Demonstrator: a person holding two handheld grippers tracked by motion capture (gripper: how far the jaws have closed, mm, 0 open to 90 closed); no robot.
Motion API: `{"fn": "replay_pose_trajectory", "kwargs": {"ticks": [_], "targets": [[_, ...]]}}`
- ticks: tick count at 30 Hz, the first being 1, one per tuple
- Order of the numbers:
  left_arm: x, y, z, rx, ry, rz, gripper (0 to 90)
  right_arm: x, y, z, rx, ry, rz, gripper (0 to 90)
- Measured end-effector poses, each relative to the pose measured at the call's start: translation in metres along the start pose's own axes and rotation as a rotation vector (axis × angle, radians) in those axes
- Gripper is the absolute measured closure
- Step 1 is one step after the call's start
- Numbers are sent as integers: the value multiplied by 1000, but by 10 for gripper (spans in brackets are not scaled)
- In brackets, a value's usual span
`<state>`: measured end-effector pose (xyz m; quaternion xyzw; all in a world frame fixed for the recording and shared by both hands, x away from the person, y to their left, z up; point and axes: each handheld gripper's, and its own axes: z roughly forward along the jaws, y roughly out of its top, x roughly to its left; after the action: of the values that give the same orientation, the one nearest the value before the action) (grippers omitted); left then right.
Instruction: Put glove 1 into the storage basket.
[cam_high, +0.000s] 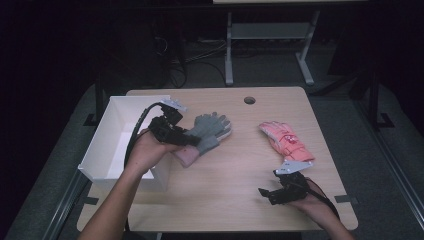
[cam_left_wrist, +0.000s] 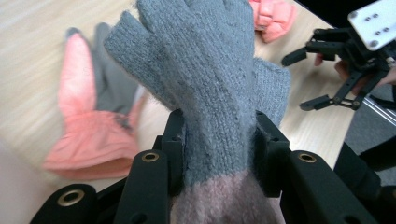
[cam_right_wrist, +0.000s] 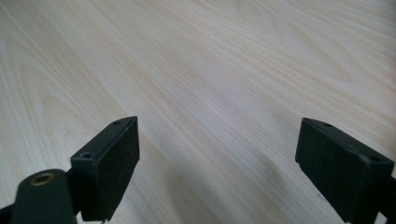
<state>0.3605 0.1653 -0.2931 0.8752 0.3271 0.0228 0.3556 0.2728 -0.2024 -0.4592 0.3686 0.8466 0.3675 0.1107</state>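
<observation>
My left gripper (cam_high: 191, 140) is shut on a grey knit glove (cam_high: 212, 131) with a mauve cuff, held above the table's left half. In the left gripper view its jaws (cam_left_wrist: 219, 123) pinch the glove (cam_left_wrist: 205, 79) near the wrist, and the glove's fingers stand up past them. Below it a pink and grey glove (cam_left_wrist: 86, 135) lies flat on the wood. Another pink glove (cam_high: 286, 142) lies at the right of the table. My right gripper (cam_high: 267, 196) rests low near the front right edge, open, with bare wood between its jaws (cam_right_wrist: 217, 140).
A white open box (cam_high: 100, 145) stands at the table's left edge, close beside my left hand. A round cable hole (cam_high: 249, 100) sits near the far edge. Behind the table is a grey desk frame (cam_high: 229, 50) among floor cables.
</observation>
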Motion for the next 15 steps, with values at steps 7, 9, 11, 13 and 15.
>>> {"fn": "replay_pose_trajectory", "kwargs": {"ticks": [7,9,11,13,15], "targets": [[18,-2,-22,-17,49,-33,631,0,0,0,2,2,0,134],[22,-3,-27,-24,63,-45,631,0,0,0,0,1,1,134],[27,-5,-33,-32,76,-58,631,0,0,1,3,2,9,134],[32,-7,-39,-46,91,-72,631,0,0,1,5,2,10,134],[37,-9,-44,-50,108,-83,631,0,0,1,5,1,3,134]]}}
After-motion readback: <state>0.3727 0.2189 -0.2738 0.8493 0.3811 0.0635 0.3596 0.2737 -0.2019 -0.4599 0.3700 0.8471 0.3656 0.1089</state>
